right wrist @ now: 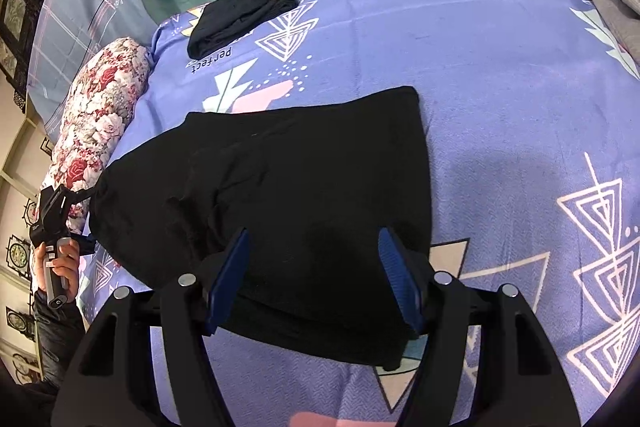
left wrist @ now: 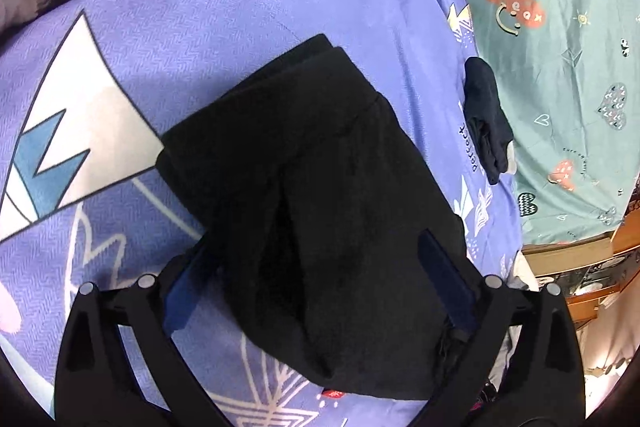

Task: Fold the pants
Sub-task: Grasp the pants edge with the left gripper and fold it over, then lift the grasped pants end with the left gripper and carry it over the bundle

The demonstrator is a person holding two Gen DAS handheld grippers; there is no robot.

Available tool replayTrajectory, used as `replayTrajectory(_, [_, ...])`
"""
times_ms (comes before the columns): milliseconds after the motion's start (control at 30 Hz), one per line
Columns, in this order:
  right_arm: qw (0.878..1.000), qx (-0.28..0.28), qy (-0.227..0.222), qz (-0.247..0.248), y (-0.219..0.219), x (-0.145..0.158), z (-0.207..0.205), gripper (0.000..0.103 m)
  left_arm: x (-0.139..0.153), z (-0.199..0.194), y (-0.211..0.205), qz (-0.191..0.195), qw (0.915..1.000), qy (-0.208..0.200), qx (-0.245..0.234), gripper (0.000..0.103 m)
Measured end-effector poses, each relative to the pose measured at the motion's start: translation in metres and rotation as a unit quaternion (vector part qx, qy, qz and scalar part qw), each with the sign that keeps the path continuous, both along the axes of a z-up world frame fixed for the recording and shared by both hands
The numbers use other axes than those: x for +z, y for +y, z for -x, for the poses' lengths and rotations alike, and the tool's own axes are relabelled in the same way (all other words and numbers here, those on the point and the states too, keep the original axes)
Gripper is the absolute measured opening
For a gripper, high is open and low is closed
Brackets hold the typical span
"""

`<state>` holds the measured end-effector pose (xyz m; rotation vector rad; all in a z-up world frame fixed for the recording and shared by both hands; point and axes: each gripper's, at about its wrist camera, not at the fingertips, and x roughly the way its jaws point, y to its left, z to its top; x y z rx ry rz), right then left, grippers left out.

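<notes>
Right wrist | pants (right wrist: 280, 195) between parted right tongs (right wrist: 314, 279)

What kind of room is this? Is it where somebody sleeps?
Most likely a bedroom. The black pants lie on a bed covered with a purple patterned sheet, a flowery pillow sits along its edge, and a green quilt with hearts lies beside the sheet.
</notes>
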<state>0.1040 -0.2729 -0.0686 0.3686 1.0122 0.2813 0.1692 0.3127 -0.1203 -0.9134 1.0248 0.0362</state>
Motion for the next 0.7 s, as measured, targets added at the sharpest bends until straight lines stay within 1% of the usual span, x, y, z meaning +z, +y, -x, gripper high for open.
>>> replayTrajectory(100, [1.0,-0.003,0.003,-0.003,-0.001,-0.002,0.0,0.067,0.0,-0.004,-0.001,-0.008,0.9999,0.007,0.006,0.096])
replayTrajectory(133, [1.0,-0.002,0.003,-0.004,0.0,-0.003,0.0,0.067,0.002,-0.005,-0.004,-0.025,0.9995,0.015,0.006,0.089])
replayTrajectory(167, [1.0,0.0,0.003,-0.005,0.0,-0.003,0.001,0.067,0.002,-0.004,-0.006,-0.046,0.9986,0.025,0.003,0.069])
replayTrajectory(233, [1.0,0.002,0.001,-0.004,0.001,-0.003,0.003,0.067,0.006,-0.003,-0.015,-0.11,0.9926,0.05,-0.011,0.048])
replayTrajectory(267, [1.0,0.003,0.0,-0.004,0.001,-0.002,0.004,0.067,0.007,-0.003,-0.018,-0.12,0.9913,0.05,-0.021,0.039])
replayTrajectory(333, [1.0,0.0,-0.001,-0.005,-0.001,-0.002,0.006,0.067,0.006,-0.001,-0.018,-0.107,0.9929,0.046,-0.022,0.032])
replayTrajectory(433, [1.0,-0.007,-0.003,-0.007,-0.006,-0.001,0.008,0.067,0.007,0.001,-0.012,-0.08,0.996,0.04,-0.009,0.025])
replayTrajectory(500, [1.0,-0.01,-0.007,-0.008,-0.008,0.001,0.012,0.067,0.014,0.002,-0.016,-0.09,0.9953,0.035,-0.009,0.022])
replayTrajectory(567, [1.0,-0.011,-0.014,-0.009,-0.011,0.004,0.016,0.067,0.027,0.004,-0.025,-0.116,0.9927,0.026,-0.019,0.021])
replayTrajectory(700, [1.0,-0.018,-0.015,-0.011,-0.016,0.004,0.022,0.067,0.056,0.009,-0.041,-0.131,0.9905,-0.01,-0.039,0.02])
